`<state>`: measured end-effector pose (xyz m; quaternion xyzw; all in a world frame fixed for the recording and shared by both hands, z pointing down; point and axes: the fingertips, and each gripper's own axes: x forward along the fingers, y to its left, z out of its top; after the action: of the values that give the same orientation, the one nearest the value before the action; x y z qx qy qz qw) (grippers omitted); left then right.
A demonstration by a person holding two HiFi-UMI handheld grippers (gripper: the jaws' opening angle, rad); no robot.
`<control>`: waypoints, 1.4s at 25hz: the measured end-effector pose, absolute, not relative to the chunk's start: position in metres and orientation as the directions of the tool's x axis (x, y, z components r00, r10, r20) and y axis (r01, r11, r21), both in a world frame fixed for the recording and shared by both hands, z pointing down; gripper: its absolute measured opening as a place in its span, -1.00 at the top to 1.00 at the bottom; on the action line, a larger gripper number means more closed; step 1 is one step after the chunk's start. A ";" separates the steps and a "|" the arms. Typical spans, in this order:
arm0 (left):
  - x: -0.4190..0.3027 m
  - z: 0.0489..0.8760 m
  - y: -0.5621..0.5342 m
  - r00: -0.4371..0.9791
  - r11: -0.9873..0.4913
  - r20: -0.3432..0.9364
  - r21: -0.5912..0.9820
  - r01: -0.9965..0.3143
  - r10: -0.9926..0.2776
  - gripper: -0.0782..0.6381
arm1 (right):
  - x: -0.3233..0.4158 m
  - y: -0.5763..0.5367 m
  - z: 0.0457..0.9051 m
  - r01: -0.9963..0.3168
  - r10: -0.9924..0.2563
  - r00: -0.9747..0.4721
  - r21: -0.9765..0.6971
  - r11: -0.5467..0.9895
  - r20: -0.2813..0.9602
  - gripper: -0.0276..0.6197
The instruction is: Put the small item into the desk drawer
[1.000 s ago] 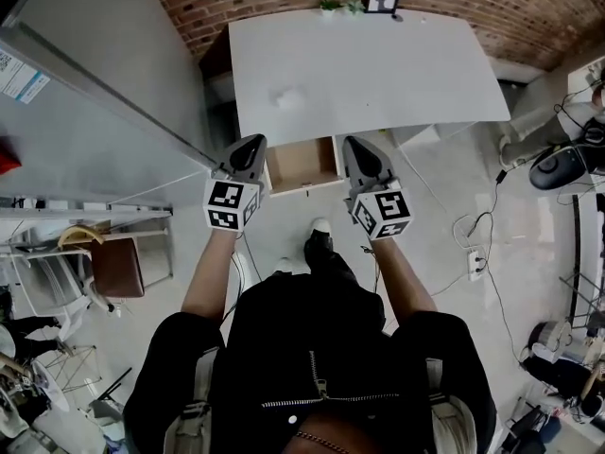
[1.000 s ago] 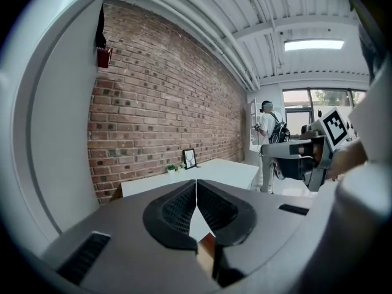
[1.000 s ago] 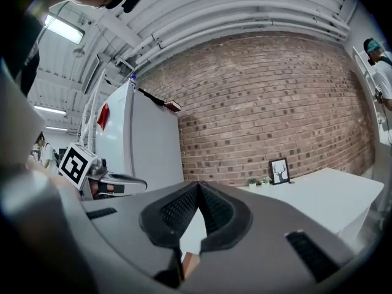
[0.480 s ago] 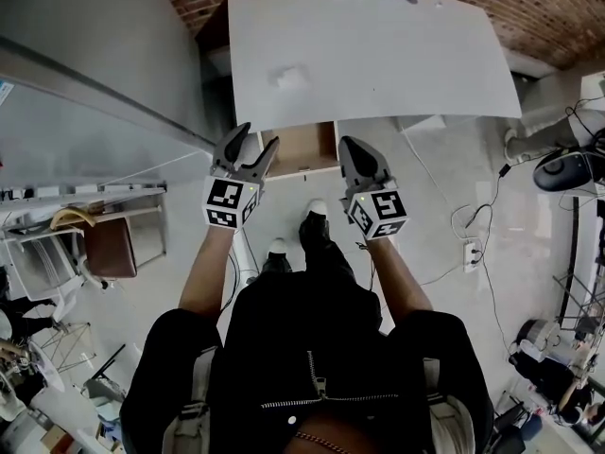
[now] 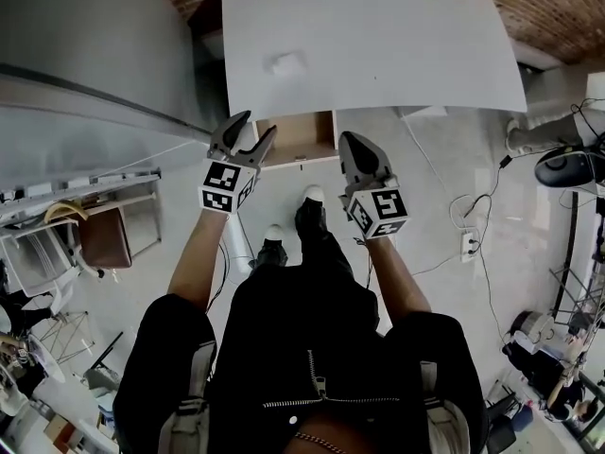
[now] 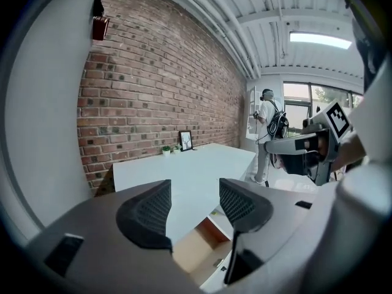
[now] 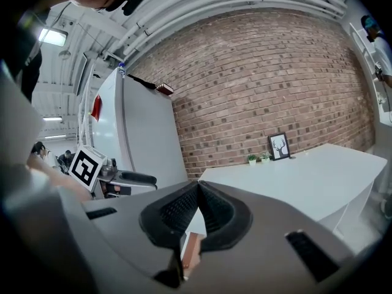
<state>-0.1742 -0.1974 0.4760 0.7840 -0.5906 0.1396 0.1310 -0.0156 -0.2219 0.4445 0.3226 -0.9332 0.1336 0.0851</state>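
- The left gripper [image 5: 257,127] is held at the left front corner of the open desk drawer [image 5: 301,140]; its jaws have just been opening and are spread wide; nothing is gripped between them.
- The right gripper [image 5: 350,146] is held just right of the drawer; its jaws are closed tip to tip, and nothing is seen between the pads.
- The small item [image 5: 284,62], a white lump, is seen lying on the left half of the white desk [image 5: 406,45], back from the front edge and well apart from both grippers.
- The drawer is pulled out from under the desk's front edge; its wooden inside is shown.
- A framed picture [image 7: 279,146] and small plants [image 7: 252,158] are set at the desk's far edge, against the brick wall [image 7: 245,72].
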 end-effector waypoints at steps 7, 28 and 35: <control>-0.174 0.511 -0.217 0.260 -0.265 0.434 0.050 -0.963 -0.862 0.08 | 0.001 -0.225 0.465 -0.631 -0.568 -0.770 -0.214 0.746 0.290 0.90; -0.198 0.541 -0.292 0.190 -0.252 0.534 -0.046 -0.967 -0.824 0.08 | -0.015 -0.273 0.473 -0.547 -0.470 -0.824 -0.233 0.804 0.316 0.90; -0.205 0.561 -0.318 0.225 -0.305 0.557 -0.053 -0.951 -0.799 0.08 | -0.016 -0.278 0.479 -0.591 -0.509 -0.797 -0.251 0.767 0.325 0.90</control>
<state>-0.2051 -0.3184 0.5613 0.7680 -0.5698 0.2503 0.1513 -0.0160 -0.2778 0.4788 0.2951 -0.9322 0.1723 0.1197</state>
